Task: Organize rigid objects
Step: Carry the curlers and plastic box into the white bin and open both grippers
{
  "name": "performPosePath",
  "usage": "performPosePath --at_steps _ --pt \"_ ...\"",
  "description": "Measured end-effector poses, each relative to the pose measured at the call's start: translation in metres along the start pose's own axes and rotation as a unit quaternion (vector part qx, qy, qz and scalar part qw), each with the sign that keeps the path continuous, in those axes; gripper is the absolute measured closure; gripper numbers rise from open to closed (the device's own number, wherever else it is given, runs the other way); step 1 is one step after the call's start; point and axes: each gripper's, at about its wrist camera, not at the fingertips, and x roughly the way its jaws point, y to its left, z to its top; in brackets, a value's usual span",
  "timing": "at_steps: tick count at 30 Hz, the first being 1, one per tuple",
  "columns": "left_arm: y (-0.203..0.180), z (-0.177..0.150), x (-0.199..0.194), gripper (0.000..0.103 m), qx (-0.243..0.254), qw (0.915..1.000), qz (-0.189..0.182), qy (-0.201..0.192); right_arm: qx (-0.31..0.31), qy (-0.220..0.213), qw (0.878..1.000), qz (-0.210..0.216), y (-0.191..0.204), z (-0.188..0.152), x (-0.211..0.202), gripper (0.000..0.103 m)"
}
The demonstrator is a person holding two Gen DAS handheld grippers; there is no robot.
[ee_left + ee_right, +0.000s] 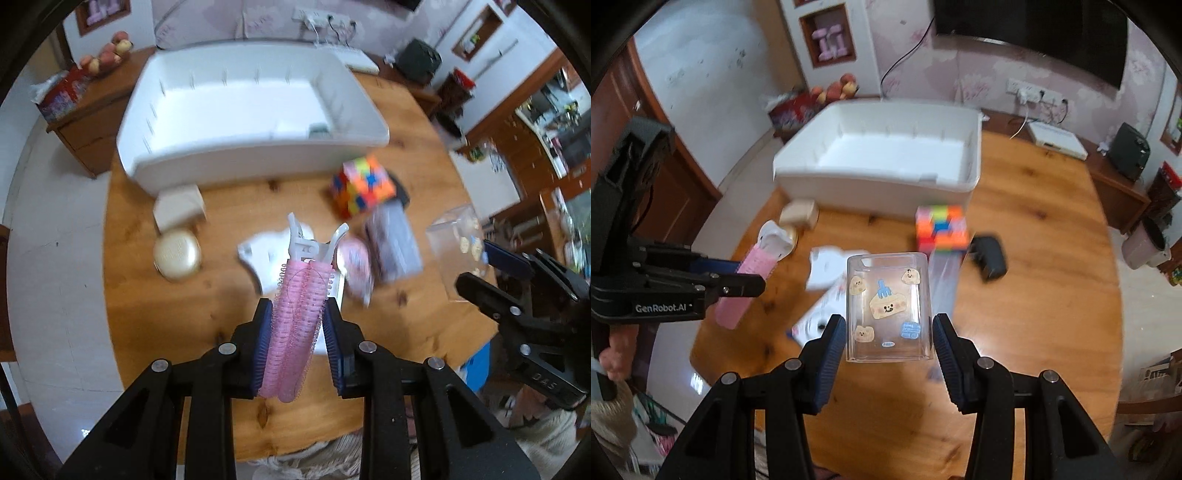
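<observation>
**Two grips full above the table, bin almost bare**

Two grippers hang over the round wooden table [1034,229], each carrying something. The left gripper [295,343] pinches a pink hair roller clip [299,302] between its blue pads, white clip end pointing away. The right gripper [890,354] is pressed on the sides of a clear box [888,306] printed with cartoon cheese stickers; nothing shows inside it.

Below them, mid-table, lie a white packet [266,254], a pink round item [356,266], a clear sleeve [393,243], a gold oval case [177,254], a small white box [179,210], a colourful cube [364,184] and a black object [988,256].

Farther off, the white bin [258,147] stands at the far side, open; only a small greyish thing [318,130] sits in its right near corner. Bare wood runs between the clutter and the bin's near wall. The table's right half is free out to its curved edge.
</observation>
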Motion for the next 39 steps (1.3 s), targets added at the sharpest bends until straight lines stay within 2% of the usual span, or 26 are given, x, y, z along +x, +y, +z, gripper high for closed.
performPosePath --at_steps 9,15,19,24,28,34,39 --pt "-0.002 0.081 -0.058 0.074 -0.037 0.9959 0.007 -0.082 0.015 -0.081 0.996 -0.034 -0.012 0.101 -0.058 0.054" --pt "0.013 0.142 -0.066 0.073 -0.077 0.9894 0.012 -0.123 0.041 -0.104 0.993 -0.045 -0.018 0.179 -0.058 0.054" --pt "0.032 0.175 -0.035 0.073 -0.106 0.9884 0.003 -0.109 0.06 -0.08 0.994 -0.043 -0.023 0.219 -0.023 0.054" --pt "0.056 0.203 0.02 0.073 -0.127 0.9883 0.023 -0.081 0.069 -0.029 0.996 -0.047 -0.031 0.25 0.046 0.054" --pt "0.073 0.215 0.06 0.073 -0.138 0.9878 0.032 -0.063 0.075 0.003 0.996 -0.043 -0.04 0.257 0.101 0.054" --pt "0.081 0.221 0.11 0.073 -0.122 0.9904 0.052 -0.041 0.085 0.04 0.995 -0.04 -0.055 0.254 0.167 0.054" --pt "0.08 0.225 0.134 0.073 -0.11 0.9917 0.058 -0.03 0.088 0.065 0.993 -0.05 -0.065 0.252 0.204 0.054"
